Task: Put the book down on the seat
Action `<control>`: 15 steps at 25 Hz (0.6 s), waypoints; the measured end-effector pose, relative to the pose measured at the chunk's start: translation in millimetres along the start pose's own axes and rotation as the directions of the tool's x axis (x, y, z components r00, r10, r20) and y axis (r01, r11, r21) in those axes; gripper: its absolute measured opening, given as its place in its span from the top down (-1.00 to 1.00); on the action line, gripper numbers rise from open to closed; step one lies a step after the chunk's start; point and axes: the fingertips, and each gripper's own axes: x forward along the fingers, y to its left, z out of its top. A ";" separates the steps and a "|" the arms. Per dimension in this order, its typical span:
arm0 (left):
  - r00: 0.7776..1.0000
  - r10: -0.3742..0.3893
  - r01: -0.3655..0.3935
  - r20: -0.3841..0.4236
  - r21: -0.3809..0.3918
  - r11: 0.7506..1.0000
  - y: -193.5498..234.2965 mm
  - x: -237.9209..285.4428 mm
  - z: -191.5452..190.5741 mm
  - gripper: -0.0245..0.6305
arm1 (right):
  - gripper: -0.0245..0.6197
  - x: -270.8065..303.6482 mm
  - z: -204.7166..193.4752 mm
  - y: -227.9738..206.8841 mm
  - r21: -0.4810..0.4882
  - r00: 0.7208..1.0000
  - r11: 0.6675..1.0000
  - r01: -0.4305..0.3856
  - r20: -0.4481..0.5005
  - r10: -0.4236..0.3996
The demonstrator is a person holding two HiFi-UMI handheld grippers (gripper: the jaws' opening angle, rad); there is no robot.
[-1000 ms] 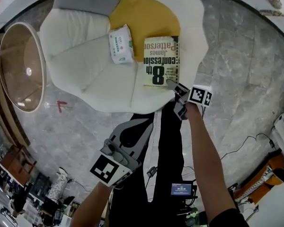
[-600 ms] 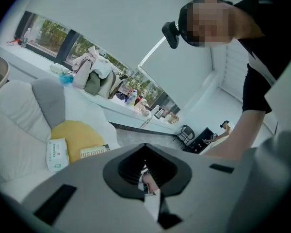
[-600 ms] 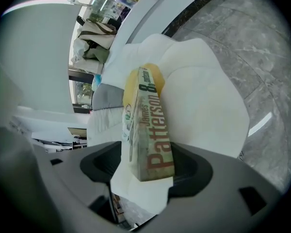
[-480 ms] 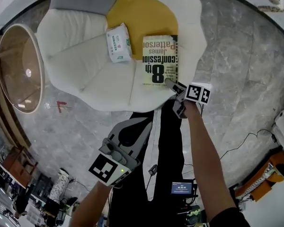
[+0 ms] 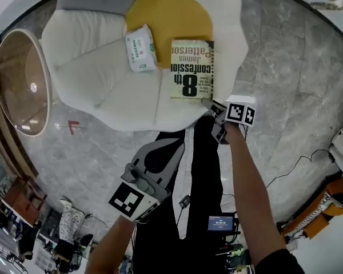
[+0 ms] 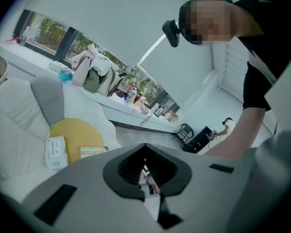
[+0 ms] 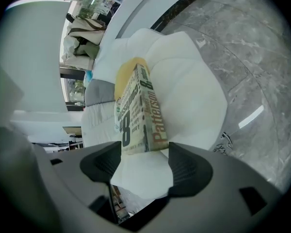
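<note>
My right gripper's jaws have just been opening. They now stand wide apart with nothing between the pads. The near end of the book lies just ahead of them on the seat. A second ago the gripper's tip overlapped the book's near right corner in the head view. Now it sits just off that corner, so I have backed away a little toward my own body and a thin gap has opened. The head view's framing has also drifted: the seat and everything on it now sit slightly higher and further left in the picture.
</note>
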 end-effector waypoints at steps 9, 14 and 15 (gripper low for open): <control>1.000 0.000 0.000 0.024 0.009 1.000 -11.7 1.2 6.7 0.89 | -0.02 -26.1 -8.4 -0.3 0.039 1.000 0.999 -0.011 0.006 0.011; 0.999 0.018 -0.019 0.038 0.010 1.000 -18.2 -6.1 20.3 0.89 | -0.02 -42.0 -17.2 19.0 0.045 1.000 0.999 -0.021 -0.009 0.022; 0.999 0.022 -0.023 0.034 0.008 1.000 -19.6 -7.4 21.7 0.89 | -0.02 -46.2 -18.6 23.5 0.045 1.000 0.999 -0.020 -0.014 0.021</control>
